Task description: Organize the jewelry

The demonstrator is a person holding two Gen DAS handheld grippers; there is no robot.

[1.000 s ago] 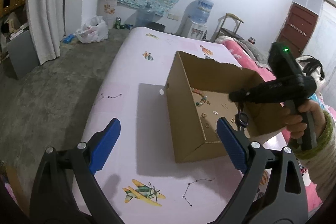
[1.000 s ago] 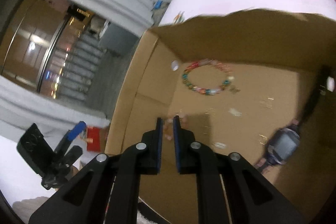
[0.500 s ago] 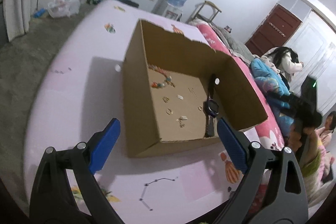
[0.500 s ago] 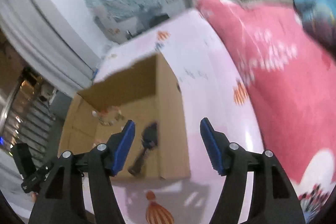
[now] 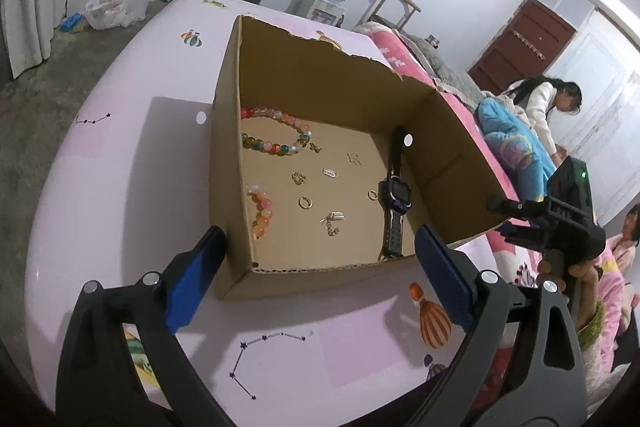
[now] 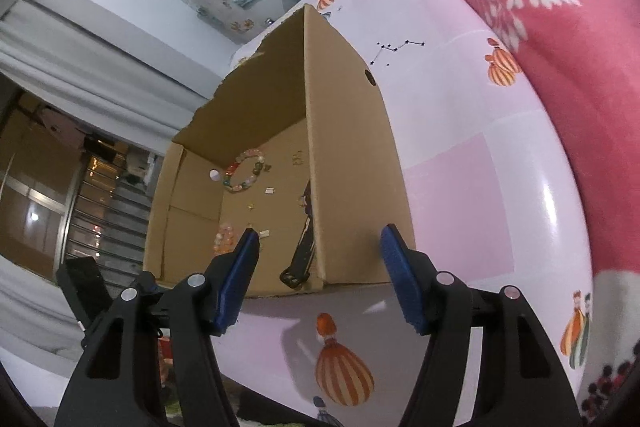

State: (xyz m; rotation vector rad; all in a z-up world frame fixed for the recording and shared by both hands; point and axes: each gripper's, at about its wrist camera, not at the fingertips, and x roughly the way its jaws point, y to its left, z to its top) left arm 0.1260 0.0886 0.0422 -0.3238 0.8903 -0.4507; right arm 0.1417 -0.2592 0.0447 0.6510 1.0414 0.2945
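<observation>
Both grippers stand with jaws spread wide and nothing between the pads: the left gripper [image 5: 318,259] faces the near wall of the cardboard box [image 5: 304,277], the right gripper [image 6: 320,259] its near right corner. Inside the box, on its floor, lie a multicoloured bead bracelet [image 5: 276,135] at the far left, a pink bead bracelet [image 5: 261,211] near the left wall, small gold pieces [image 5: 306,202] in the middle and a dark watch [image 5: 394,195] toward the right wall. The box rests on a pink printed sheet [image 5: 120,155].

In my open brown cardboard box [image 5: 360,75] lie a multicoloured beaded bracelet [image 5: 276,137], a dark wristwatch [image 5: 394,195] and small gold trinkets [image 5: 306,202].
</observation>
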